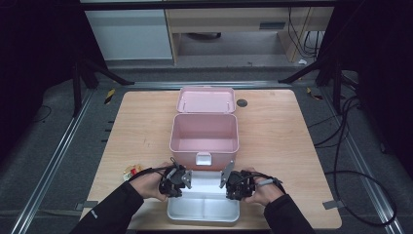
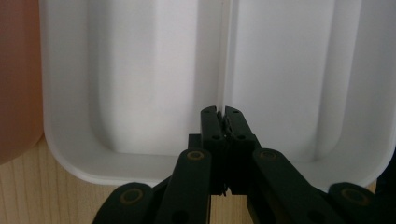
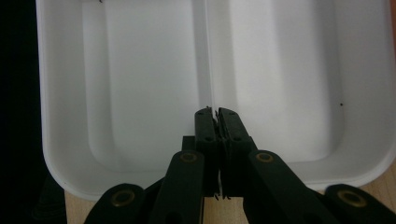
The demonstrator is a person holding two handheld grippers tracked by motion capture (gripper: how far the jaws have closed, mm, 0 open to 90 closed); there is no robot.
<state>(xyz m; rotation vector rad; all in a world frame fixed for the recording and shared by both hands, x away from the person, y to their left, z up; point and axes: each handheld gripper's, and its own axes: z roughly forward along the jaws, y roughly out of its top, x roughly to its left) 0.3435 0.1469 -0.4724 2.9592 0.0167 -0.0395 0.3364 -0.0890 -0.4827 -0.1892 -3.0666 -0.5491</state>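
We see left gripper [image 2: 222, 112] clamped on white tray [image 1: 204, 210] divider | right gripper [image 3: 214, 113] clamped likewise | open pink box [image 1: 204, 134] just beyond tray

The room is dim around its edges: in the high view the far corners at ten and two o'clock fall to near black, while the wooden table [image 1: 272, 141] sits in even overhead light with only soft, short shadows. The picture is a little soft and grainy, with no harsh glare. In both gripper views the white tray [image 2: 140, 93] is brightly lit and nearly washed out, its walls fading into pale grey gradients. The black jaws at six o'clock are slightly blurred. The right gripper view goes black at nine o'clock.
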